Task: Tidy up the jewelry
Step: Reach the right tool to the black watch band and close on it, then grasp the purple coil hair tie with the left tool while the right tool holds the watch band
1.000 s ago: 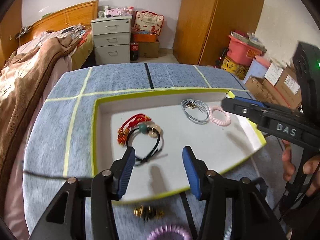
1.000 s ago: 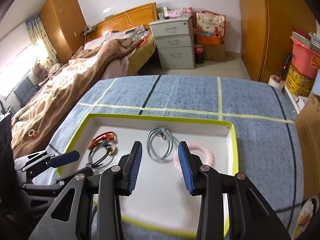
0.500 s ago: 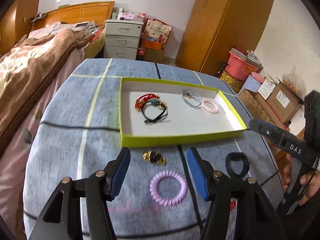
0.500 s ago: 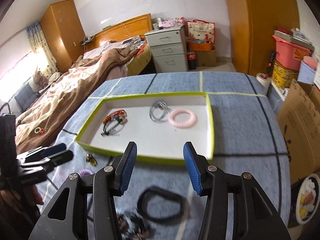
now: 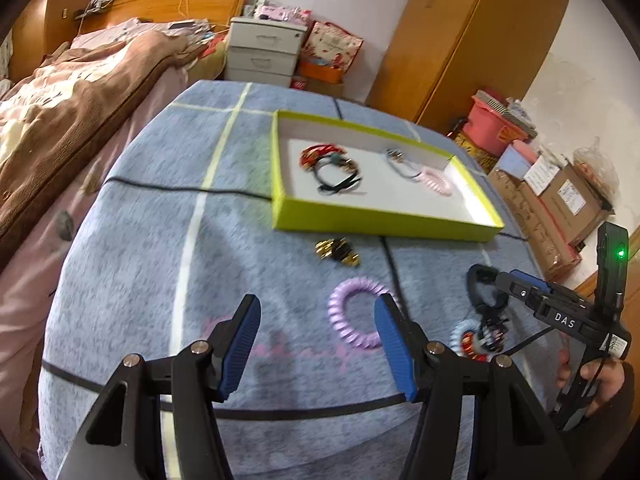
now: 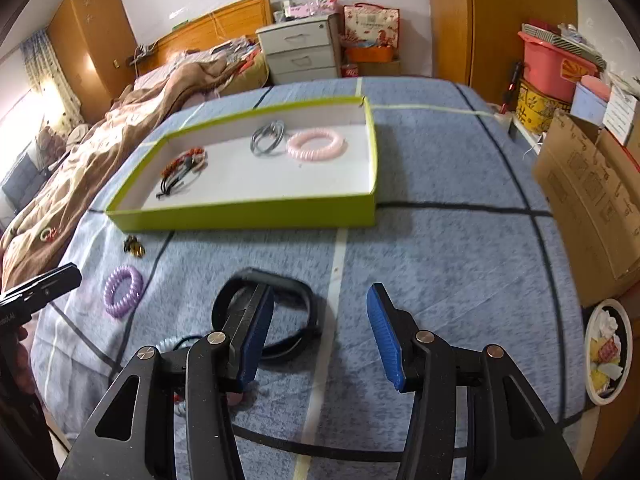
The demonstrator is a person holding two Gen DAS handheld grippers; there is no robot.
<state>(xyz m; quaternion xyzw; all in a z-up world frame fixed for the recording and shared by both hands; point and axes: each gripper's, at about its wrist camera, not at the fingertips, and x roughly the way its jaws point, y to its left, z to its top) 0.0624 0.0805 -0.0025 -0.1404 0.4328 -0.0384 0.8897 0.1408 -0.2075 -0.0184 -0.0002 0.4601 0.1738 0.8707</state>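
Although both the left gripper (image 5: 318,342) and right gripper (image 6: 320,334) stand wide and empty, the purple coil band (image 5: 354,312), just short of the tray (image 5: 384,222), looks light, springy; pinch across its ring.

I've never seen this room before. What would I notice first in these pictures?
First the yellow-green tray in the middle of the blue cloth, with a pink coil ring and other bands inside. In front of it, loose on the cloth, lie a purple coil ring and a black band. Two open grippers, left and right, frame the bottom.
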